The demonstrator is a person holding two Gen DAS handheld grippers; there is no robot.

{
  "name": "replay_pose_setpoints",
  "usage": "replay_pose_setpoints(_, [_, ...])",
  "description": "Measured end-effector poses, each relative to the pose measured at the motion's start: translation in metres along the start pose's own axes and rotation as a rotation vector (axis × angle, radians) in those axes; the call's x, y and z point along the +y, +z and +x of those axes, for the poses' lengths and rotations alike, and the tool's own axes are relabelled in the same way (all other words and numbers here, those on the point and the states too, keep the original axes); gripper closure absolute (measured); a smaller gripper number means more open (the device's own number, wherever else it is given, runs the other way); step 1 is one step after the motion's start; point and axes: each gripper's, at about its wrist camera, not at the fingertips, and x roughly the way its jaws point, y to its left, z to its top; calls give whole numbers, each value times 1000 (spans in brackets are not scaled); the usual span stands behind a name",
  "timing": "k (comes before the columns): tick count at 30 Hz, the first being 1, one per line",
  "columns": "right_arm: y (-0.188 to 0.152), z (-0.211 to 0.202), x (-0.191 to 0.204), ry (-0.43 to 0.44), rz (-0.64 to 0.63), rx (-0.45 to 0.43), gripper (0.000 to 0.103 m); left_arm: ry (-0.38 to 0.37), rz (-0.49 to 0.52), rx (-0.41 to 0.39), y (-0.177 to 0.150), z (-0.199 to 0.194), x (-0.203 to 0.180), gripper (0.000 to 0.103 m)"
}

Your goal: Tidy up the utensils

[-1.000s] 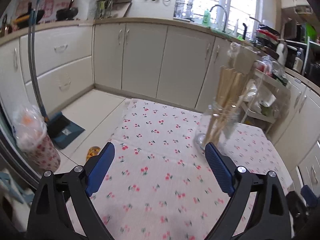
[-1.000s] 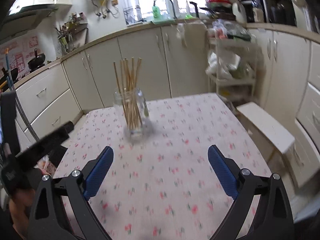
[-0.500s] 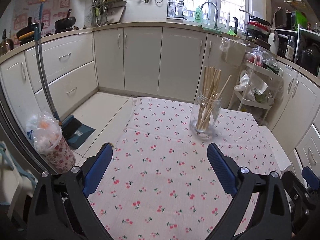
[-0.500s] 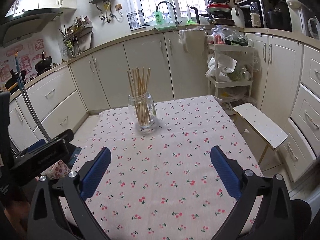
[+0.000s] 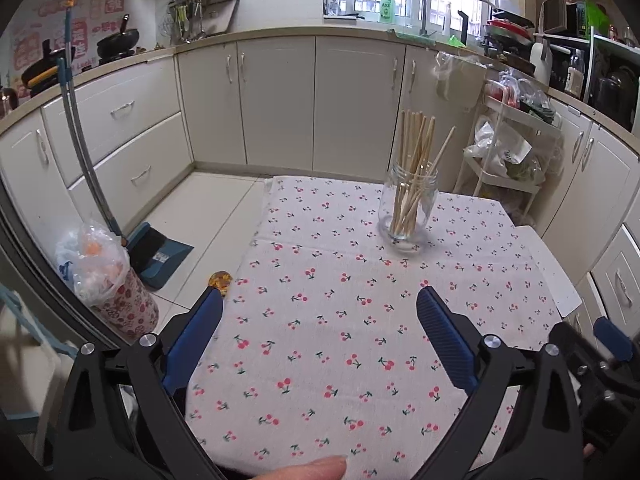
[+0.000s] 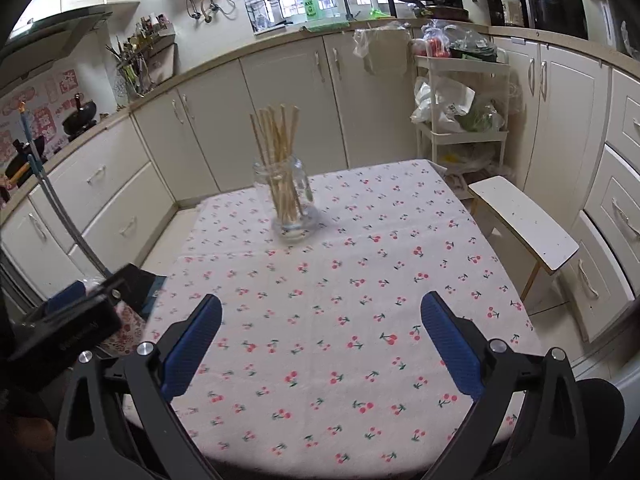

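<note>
A clear glass jar (image 5: 408, 208) stands upright near the far edge of a table covered with a cherry-print cloth (image 5: 360, 320). Several wooden chopsticks (image 5: 416, 152) stand in it, one leaning to the right. The jar (image 6: 290, 204) and chopsticks (image 6: 278, 140) also show in the right wrist view. My left gripper (image 5: 318, 332) is open and empty over the table's near part, well short of the jar. My right gripper (image 6: 320, 336) is open and empty, also back from the jar. The left gripper's body shows at the left edge of the right wrist view (image 6: 60, 332).
Cream kitchen cabinets (image 5: 280, 100) run behind and to both sides. A lined bin (image 5: 108, 276), a dustpan (image 5: 156, 252) and a broom handle (image 5: 80, 120) stand on the floor to the left. A white stool (image 6: 524, 220) and a shelf trolley (image 6: 460, 120) stand to the right.
Both grippers have drawn back from the jar and risen; the jar looks smaller and farther away. Both stay open and empty.
</note>
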Motion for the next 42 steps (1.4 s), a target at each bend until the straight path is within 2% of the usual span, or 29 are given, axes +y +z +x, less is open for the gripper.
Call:
replay_pose_setpoints(6, [0,-59,11,4,0,-13,7,-8,12,-24,0,-53,6,8])
replay_pose_setpoints(12, [-23,-110,19,24,29,23,7,-10,10,24,-14,-104,17,8])
replay_pose_setpoints(15, [-36,-126,23,41,39,59,7,-2,15,34,-26,-128,23,8])
replay_pose_setpoints(20, [-49,-146,32,43,13,59,7,6,15,3,-44,-170,38,8])
replay_pose_setpoints(30, [-54,-175,43,62,-25,9,7,-4,21,-30,-56,-209,46,8])
replay_pose_setpoints(42, [-54,-186,45,64,-27,-17,7,-13,26,-50,-53,-219,45,8])
